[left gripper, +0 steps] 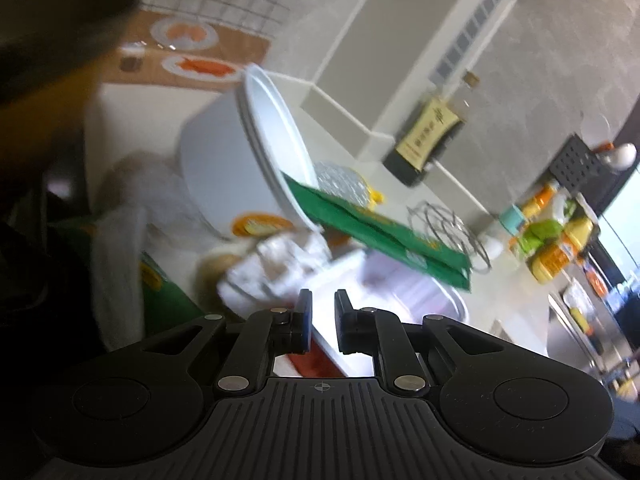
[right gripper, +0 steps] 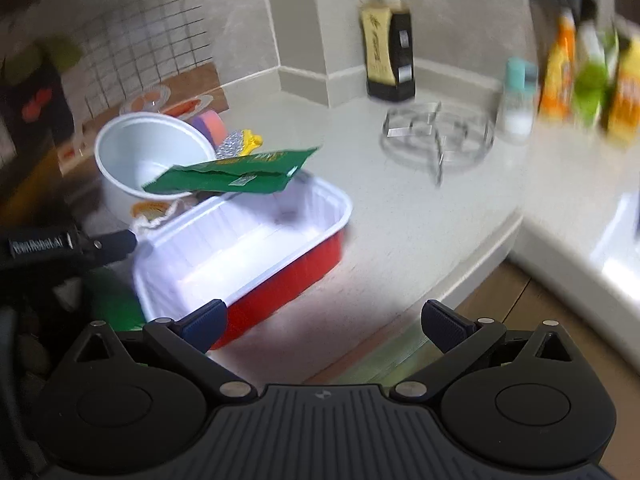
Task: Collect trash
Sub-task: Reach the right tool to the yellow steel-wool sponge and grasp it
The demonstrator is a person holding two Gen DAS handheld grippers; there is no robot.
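The red tray (right gripper: 280, 280), white inside, sits on the pale countertop (right gripper: 400, 220) near its front edge, at about ten o'clock from the right gripper (right gripper: 324, 322). A white bowl (right gripper: 148, 152) stands tilted at the tray's far left corner, and a flat green packet (right gripper: 232, 174) lies across from the bowl's rim to the tray's far edge.

The left gripper (left gripper: 322, 320) has its jaws drawn nearly together on the tray's near rim (left gripper: 328, 344), the white lip and red wall showing between the pads; blur keeps me from telling whether the pads actually press on it. From the right wrist view that gripper enters at nine o'clock, reaching the tray's left corner. The right gripper's jaws stand wide apart with nothing between them.

Only the left view shows crumpled white paper (left gripper: 280, 264) at eleven o'clock of its jaws. Only the right view shows the tray's full outline and the counter's curved edge. Both show a wire trivet (right gripper: 438, 140) and a dark bottle (right gripper: 388, 56) at twelve to one o'clock
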